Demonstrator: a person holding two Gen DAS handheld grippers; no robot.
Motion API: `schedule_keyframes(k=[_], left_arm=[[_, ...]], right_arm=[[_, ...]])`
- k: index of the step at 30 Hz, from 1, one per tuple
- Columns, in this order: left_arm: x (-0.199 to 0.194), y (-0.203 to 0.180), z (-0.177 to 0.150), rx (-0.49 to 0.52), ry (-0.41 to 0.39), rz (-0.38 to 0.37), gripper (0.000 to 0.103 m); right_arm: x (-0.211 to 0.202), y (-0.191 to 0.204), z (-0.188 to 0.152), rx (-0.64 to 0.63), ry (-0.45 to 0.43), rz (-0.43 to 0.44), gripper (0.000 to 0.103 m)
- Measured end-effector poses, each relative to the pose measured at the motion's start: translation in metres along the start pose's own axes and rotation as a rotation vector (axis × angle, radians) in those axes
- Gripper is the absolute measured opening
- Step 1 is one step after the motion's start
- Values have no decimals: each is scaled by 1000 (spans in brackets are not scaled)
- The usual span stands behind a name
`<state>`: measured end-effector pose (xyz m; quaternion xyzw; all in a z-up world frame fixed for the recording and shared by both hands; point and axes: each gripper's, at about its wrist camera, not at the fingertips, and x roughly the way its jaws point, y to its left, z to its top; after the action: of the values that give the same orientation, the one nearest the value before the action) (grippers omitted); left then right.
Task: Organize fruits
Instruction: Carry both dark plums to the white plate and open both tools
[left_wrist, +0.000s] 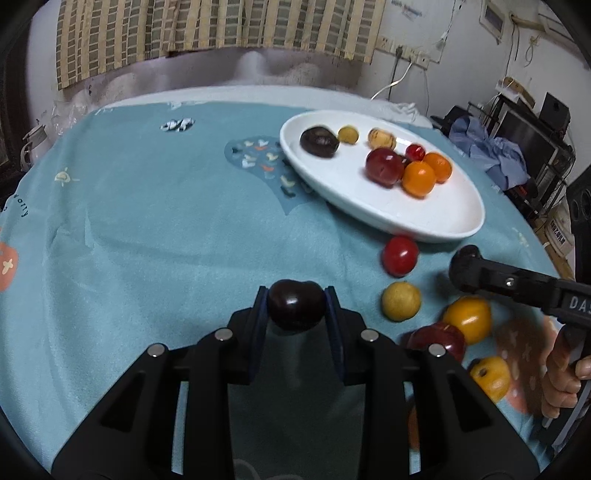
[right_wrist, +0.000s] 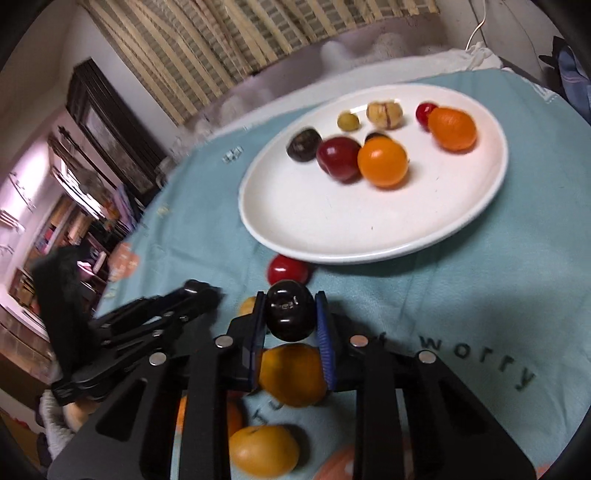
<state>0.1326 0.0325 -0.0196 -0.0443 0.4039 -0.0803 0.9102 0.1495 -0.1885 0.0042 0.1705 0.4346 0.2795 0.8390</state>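
My left gripper (left_wrist: 295, 301) is shut on a dark purple plum (left_wrist: 295, 312) held above the blue cloth. My right gripper (right_wrist: 290, 306) is shut on another glossy dark plum (right_wrist: 290, 317); from the left wrist view it shows as a black arm (left_wrist: 466, 266) just below the plate. The white oval plate (left_wrist: 406, 221) (right_wrist: 332, 254) holds several fruits: a dark plum (left_wrist: 319, 142), a red apple (left_wrist: 384, 167), two oranges and some small ones. Loose on the cloth lie a red fruit (left_wrist: 400, 256), a yellow one (left_wrist: 400, 301), an orange (left_wrist: 468, 319) and a red apple (left_wrist: 437, 339).
A blue patterned cloth (left_wrist: 166, 240) covers the round table. A hand (left_wrist: 561, 380) grips the right tool at the right edge. Another orange fruit (right_wrist: 291, 374) lies under my right fingers, and a yellow-orange one (right_wrist: 262, 450) sits nearer. Shelves and clutter ring the table.
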Motion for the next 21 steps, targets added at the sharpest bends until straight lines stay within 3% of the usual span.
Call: schedule_keyframes(k=[4, 7, 15, 16, 17, 18, 21], left_arm=[[-17, -12, 14, 11, -61, -51, 30], [-18, -24, 38, 13, -83, -70, 30], [24, -49, 82, 32, -91, -56, 32], [31, -48, 82, 15, -82, -62, 35], [37, -46, 81, 4, -69, -61, 46], [40, -45, 80, 1, -59, -60, 50], [41, -36, 78, -32, -48, -74, 53]], right_arm=[[-36, -2, 8, 3, -112, -17, 26], [-48, -3, 25, -12, -181, -85, 26], [-4, -27, 53, 2, -139, -189, 27], [3, -29, 54, 7, -120, -204, 27], [5, -31, 55, 9, -103, -218, 27], [6, -34, 55, 13, -92, -228, 27], [0, -40, 54, 57, -121, -205, 27]])
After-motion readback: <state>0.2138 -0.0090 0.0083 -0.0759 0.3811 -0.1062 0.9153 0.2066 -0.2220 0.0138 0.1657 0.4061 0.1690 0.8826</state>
